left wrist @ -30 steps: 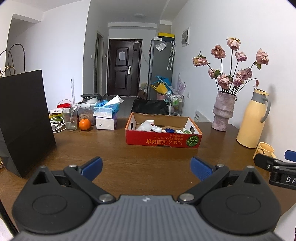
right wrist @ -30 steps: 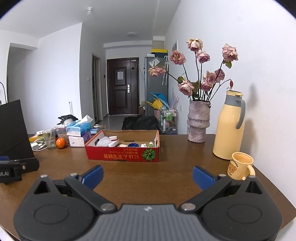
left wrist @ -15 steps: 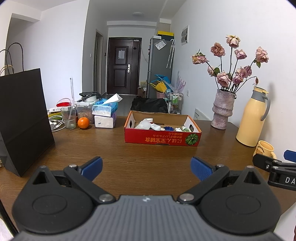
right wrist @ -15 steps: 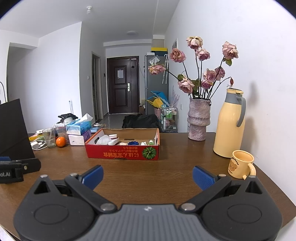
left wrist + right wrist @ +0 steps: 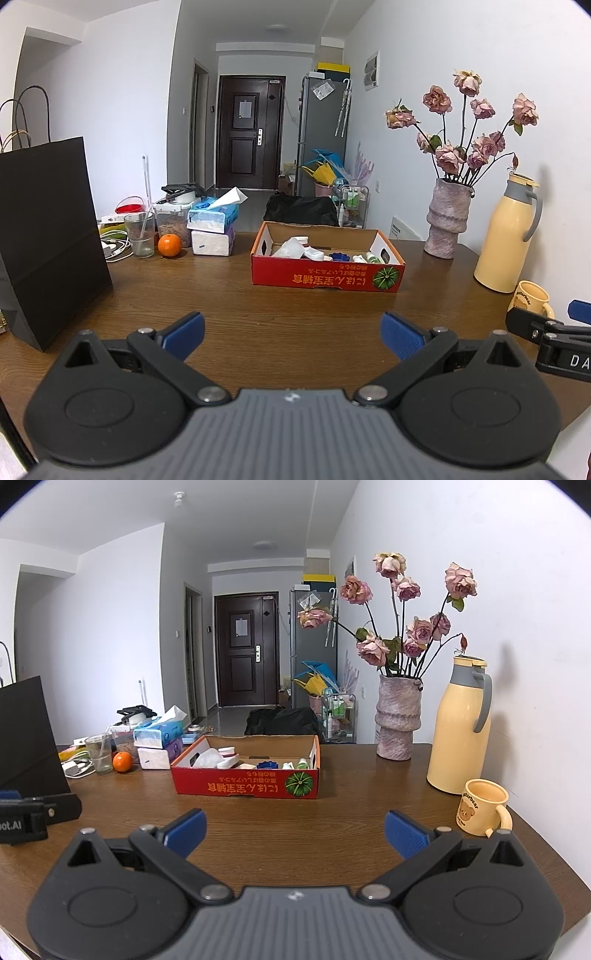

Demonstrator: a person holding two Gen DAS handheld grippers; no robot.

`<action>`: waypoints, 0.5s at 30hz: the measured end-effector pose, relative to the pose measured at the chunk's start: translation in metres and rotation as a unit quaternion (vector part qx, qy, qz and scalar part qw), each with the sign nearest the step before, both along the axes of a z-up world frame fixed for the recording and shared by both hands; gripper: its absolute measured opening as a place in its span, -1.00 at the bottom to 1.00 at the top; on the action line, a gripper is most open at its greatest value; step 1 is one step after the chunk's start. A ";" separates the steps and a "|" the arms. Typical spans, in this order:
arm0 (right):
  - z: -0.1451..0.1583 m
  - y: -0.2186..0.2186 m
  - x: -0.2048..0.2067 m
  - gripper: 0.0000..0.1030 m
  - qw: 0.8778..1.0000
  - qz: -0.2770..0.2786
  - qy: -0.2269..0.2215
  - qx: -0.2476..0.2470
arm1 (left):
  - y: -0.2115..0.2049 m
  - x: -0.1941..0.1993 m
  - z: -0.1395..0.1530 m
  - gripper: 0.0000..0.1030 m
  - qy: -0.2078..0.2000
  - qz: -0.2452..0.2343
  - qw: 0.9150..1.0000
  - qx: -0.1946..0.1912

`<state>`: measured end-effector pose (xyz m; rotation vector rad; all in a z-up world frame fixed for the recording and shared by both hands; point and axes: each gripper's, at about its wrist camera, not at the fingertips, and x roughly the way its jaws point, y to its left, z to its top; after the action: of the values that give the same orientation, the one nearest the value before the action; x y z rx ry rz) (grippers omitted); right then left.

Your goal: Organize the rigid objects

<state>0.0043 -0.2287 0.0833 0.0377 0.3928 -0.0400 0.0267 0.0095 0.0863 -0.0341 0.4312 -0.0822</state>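
Note:
A red cardboard box point(image 5: 327, 278) point(image 5: 246, 783) sits mid-table, holding white containers, a blue cap and small green-topped bottles. My left gripper point(image 5: 291, 334) hovers over the near table edge, open, nothing between its blue pads, well short of the box. My right gripper point(image 5: 293, 830) is likewise open and empty, in front of the box. Each gripper shows at the edge of the other's view. A yellow mug point(image 5: 484, 806) point(image 5: 530, 301) stands near the right gripper's right finger, beside a yellow thermos point(image 5: 461, 723) point(image 5: 508, 232).
A black paper bag point(image 5: 44, 236) stands at the left. Behind it are a glass point(image 5: 140, 234), an orange point(image 5: 170, 245), tissue boxes point(image 5: 214, 229) and cables. A vase of dried roses point(image 5: 397, 716) stands at the back right by the wall. Bare brown tabletop point(image 5: 288, 310) lies between grippers and box.
Both cameras have drifted slightly; the box and far objects sit a little higher and farther in view. The grippers stay open.

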 end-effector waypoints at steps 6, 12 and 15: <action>0.000 0.000 0.000 1.00 1.000 0.000 0.000 0.000 | 0.001 0.001 -0.001 1.00 0.003 0.005 1.000 0.002; 0.000 0.000 0.000 1.00 1.000 0.000 0.001 0.000 | 0.001 0.001 -0.001 1.00 0.003 0.005 1.000 0.003; 0.000 0.000 0.000 1.00 1.000 0.000 0.000 0.000 | 0.002 0.001 -0.001 1.00 0.003 0.004 1.000 0.004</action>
<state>0.0042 -0.2286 0.0833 0.0375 0.3937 -0.0395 0.0280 0.0111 0.0851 -0.0288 0.4381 -0.0726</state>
